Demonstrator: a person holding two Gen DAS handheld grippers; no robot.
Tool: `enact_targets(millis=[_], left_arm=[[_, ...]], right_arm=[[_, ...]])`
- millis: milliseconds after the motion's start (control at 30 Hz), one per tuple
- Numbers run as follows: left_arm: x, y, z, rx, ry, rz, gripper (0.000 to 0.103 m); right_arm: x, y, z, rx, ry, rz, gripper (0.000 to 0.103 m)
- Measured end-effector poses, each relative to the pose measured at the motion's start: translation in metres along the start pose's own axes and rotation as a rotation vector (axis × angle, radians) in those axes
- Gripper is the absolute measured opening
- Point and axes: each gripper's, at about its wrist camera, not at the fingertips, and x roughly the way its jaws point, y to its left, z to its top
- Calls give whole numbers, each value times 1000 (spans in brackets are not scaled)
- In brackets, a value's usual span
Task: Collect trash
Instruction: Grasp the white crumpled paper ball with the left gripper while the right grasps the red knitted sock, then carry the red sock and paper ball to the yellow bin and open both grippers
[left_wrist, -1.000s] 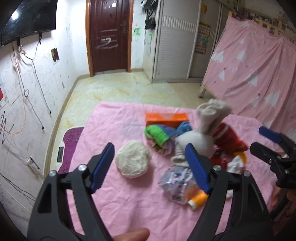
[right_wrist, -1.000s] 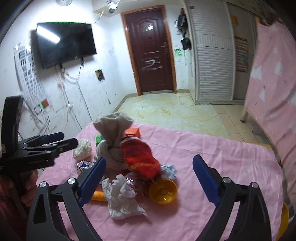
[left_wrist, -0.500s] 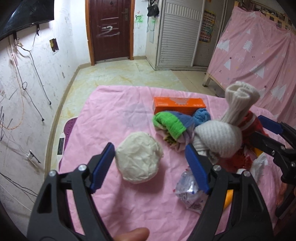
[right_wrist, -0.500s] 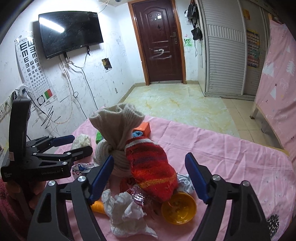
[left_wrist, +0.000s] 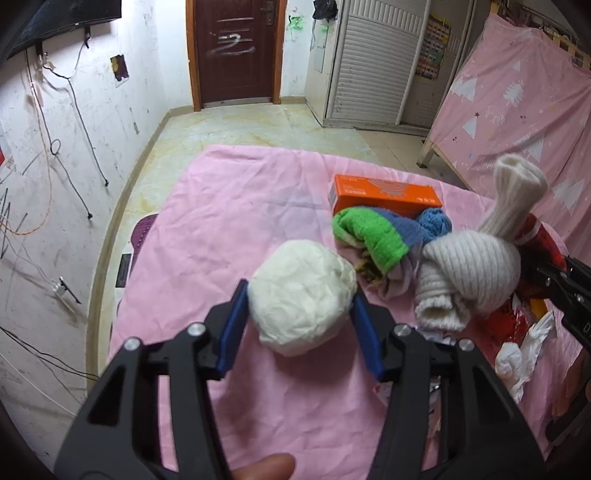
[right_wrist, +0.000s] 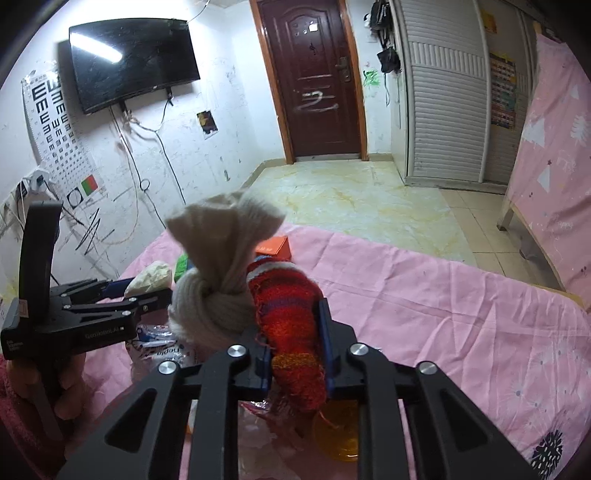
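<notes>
Item one: a crumpled white paper ball, which I found lying on the pink sheet directly between the blue pads of my left gripper. The jaws were closing on it, both pads already against its sides. In the right wrist view the ball showed only partly, behind that gripper's fingers.

Item two: a red striped knitted sock, standing up out of the pile and clamped between the pads of my right gripper, jaws shut tight on its middle. Its lower end hung past the pads over a yellow dish.

Item three: a cream knitted sock, knotted, touching the red one on its left side, its open cuff pointing up.

Item four: a green and blue sock, just beyond the paper ball, lying against an orange box.

Item five: crumpled white tissue and a clear plastic wrapper, low in the pile near the cream sock.

A fingertip showed at the bottom edge of the left wrist view.
</notes>
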Motion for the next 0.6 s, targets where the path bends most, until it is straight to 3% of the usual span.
enact_targets(millis=[300, 600], left_arm=[[-19, 2, 0, -23, -64, 1, 51], [-64, -19, -2, 2, -143, 8, 51]], right_arm=[[-21, -5, -2, 23, -51, 7, 13], [-67, -11, -7, 40, -123, 2, 13]])
